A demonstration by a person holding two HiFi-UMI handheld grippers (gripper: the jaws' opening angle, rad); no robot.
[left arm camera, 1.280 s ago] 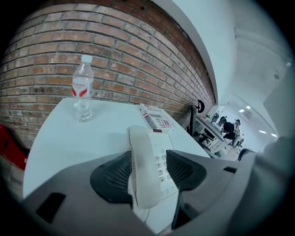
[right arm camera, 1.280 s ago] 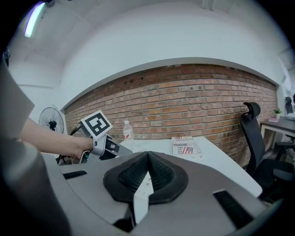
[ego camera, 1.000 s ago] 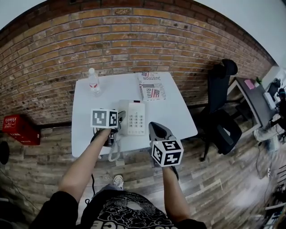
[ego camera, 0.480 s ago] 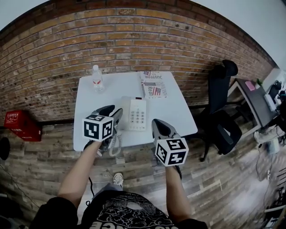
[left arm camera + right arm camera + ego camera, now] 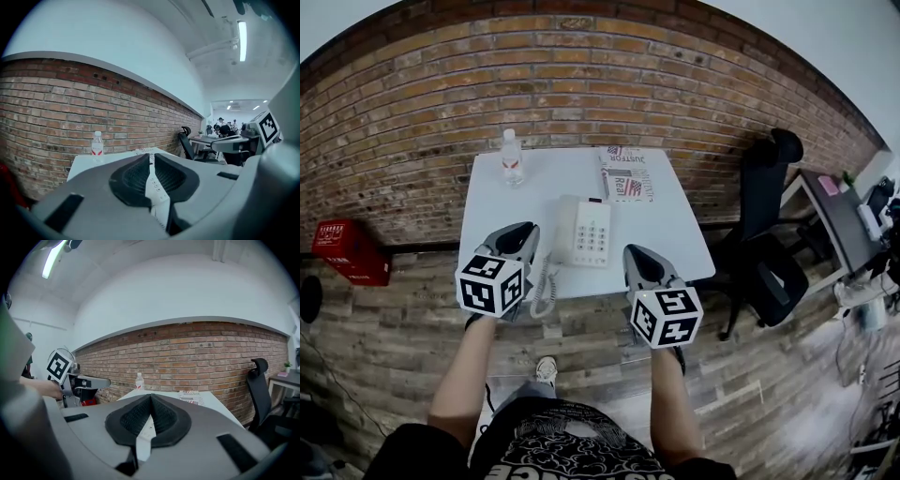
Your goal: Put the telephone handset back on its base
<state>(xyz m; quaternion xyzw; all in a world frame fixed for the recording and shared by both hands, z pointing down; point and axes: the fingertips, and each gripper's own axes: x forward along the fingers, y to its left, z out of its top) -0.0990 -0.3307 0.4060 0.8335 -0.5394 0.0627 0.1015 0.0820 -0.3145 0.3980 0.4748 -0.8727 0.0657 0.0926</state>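
The white telephone base (image 5: 592, 232) sits mid-table, with the handset (image 5: 565, 228) lying along its left side and the coiled cord (image 5: 546, 292) hanging over the table's front edge. My left gripper (image 5: 523, 232) hovers just left of the phone, apart from it. Its jaws are closing and hold nothing. In the left gripper view (image 5: 151, 155) the pads nearly meet, and the keypad (image 5: 157, 190) shows through the slit. My right gripper (image 5: 635, 253) is off the table's front edge, right of the phone, and is shut and empty (image 5: 151, 395).
A water bottle (image 5: 513, 157) stands at the white table's (image 5: 675, 234) back left, and a magazine (image 5: 628, 174) lies at the back right. The brick wall is right behind the table. A black office chair (image 5: 769, 216) is to the right, a red crate (image 5: 352, 253) on the floor to the left.
My left gripper has pulled back from the phone's left side toward me, and its jaws have narrowed. The handset stays on the base. The right gripper has barely moved.
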